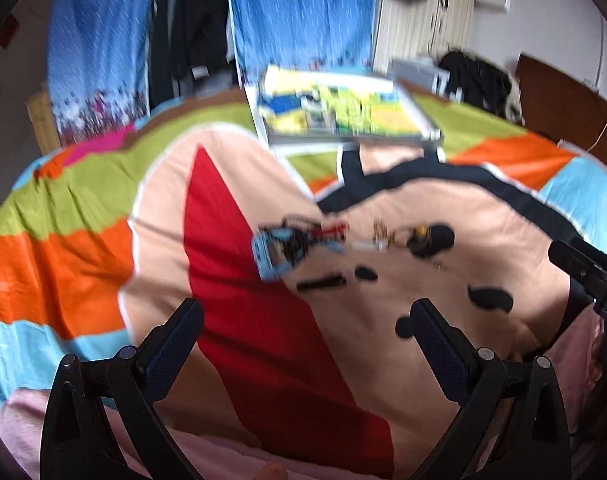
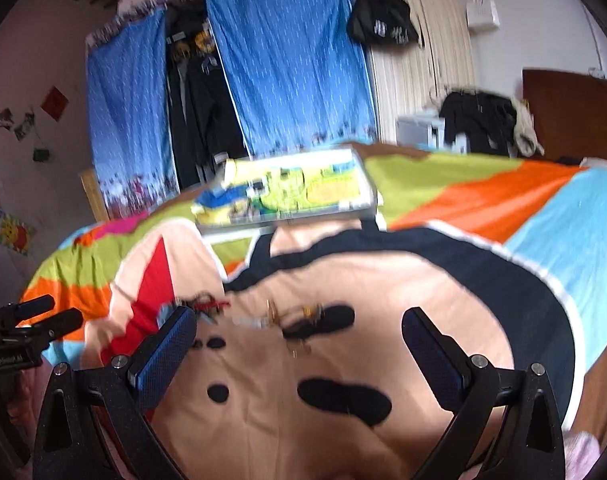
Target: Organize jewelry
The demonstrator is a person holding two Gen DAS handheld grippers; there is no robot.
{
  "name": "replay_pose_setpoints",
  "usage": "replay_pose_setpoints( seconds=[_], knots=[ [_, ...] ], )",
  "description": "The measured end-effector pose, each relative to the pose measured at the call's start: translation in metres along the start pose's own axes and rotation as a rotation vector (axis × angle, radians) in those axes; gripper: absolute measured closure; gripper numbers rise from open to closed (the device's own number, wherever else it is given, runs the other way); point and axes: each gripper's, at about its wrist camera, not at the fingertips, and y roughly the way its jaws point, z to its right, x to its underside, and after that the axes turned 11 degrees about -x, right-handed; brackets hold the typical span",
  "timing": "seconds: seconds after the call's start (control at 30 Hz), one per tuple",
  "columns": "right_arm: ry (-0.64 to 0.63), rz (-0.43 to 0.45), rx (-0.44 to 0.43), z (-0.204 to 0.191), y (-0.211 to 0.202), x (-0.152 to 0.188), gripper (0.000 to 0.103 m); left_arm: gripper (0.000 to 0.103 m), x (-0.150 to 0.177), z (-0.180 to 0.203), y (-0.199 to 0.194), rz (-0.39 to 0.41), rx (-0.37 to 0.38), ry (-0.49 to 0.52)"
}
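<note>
Two grippers, left black two-finger gripper (image 1: 307,316) and right black two-finger gripper (image 2: 299,326), both jaws wide apart, empty. Blurred pile of small jewelry pieces (image 1: 331,238) lies mid-bed on the multicoloured cartoon-print bedspread (image 1: 83,208), beyond both. Gripper-body label text unreadable through blur.

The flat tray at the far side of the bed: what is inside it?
The tray shows blurred yellow, green and blue patches; whether they are contents or a printed lining cannot be told. No jewelry is discernible in it. The jewelry lies on the bedspread.
</note>
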Motion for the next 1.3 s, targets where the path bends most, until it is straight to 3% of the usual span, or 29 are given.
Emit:
replay_pose_setpoints(
  seconds=[0.2, 0.4, 0.63, 0.8, 0.87, 1.13, 1.2, 1.3],
  knots=[
    [0.074, -0.172, 0.011, 0.015, 0.033, 0.006, 0.000, 0.002, -0.005, 0.001, 0.037, -0.166, 0.030, 0.018],
    [0.187, -0.356, -0.046, 0.035, 0.071, 0.012, 0.000, 0.002, -0.018, 0.002, 0.077, -0.285, 0.056, 0.011],
    [0.252, -0.473, -0.101, 0.058, 0.113, 0.010, 0.000, 0.007, -0.027, 0.005, 0.121, -0.337, 0.073, 0.027],
    [0.226, -0.505, -0.094, 0.065, 0.140, 0.011, 0.001, 0.036, -0.028, 0.003, 0.136, -0.332, 0.098, 0.007],
    [0.209, -0.520, -0.086, 0.065, 0.150, 0.014, 0.011, 0.043, -0.027, 0.004, 0.138, -0.328, 0.107, 0.000],
    [0.070, -0.532, -0.082, 0.046, 0.172, 0.019, 0.034, 0.068, -0.027, 0.017, 0.151, -0.313, 0.118, 0.056],
    [0.057, -0.544, -0.084, 0.044, 0.180, 0.021, 0.038, 0.080, -0.027, 0.019, 0.154, -0.309, 0.121, 0.056],
    [0.057, -0.565, -0.087, 0.046, 0.190, 0.025, 0.047, 0.087, -0.028, 0.018, 0.156, -0.304, 0.121, 0.047]
  ],
)
